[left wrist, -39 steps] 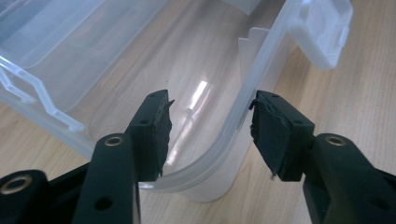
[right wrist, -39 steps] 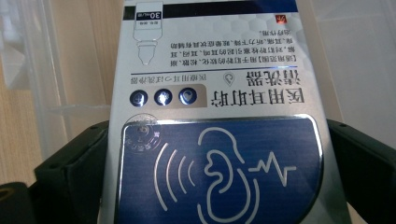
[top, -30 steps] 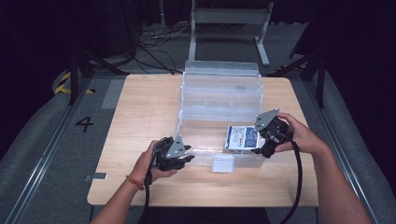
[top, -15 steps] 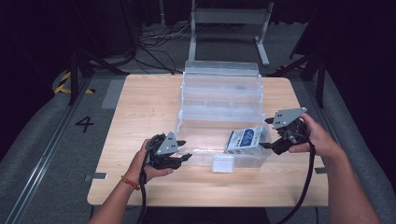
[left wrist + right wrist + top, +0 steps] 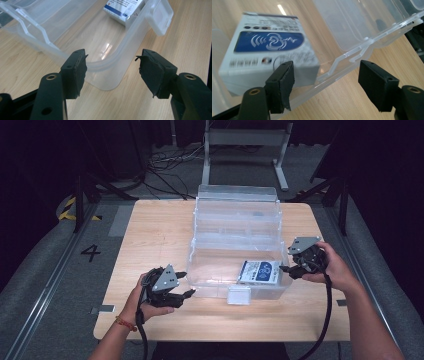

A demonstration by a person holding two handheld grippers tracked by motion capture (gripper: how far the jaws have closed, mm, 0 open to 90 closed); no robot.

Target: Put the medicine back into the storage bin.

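A clear plastic bin [image 5: 220, 270] with its lid swung open behind it stands mid-table. A white box with a blue label [image 5: 259, 270] lies inside, at the front right. My left gripper [image 5: 187, 284] is open at the bin's front left corner [image 5: 107, 75], jaws apart with nothing between them. My right gripper [image 5: 286, 269] is open just outside the bin's right wall. Through its jaws [image 5: 325, 82] I see the white and blue box [image 5: 269, 50] behind the clear rim [image 5: 352, 53].
A white latch tab [image 5: 239, 295] hangs from the bin's front wall, also the latch [image 5: 160, 17] seen from the left gripper. The wooden table [image 5: 150, 235] has bare room left of the bin. Dark floor and a metal stand [image 5: 245, 140] lie beyond the far edge.
My right gripper has drawn back to the right, off the white and blue box, which stays in the bin. My left gripper has slid a little to the left.
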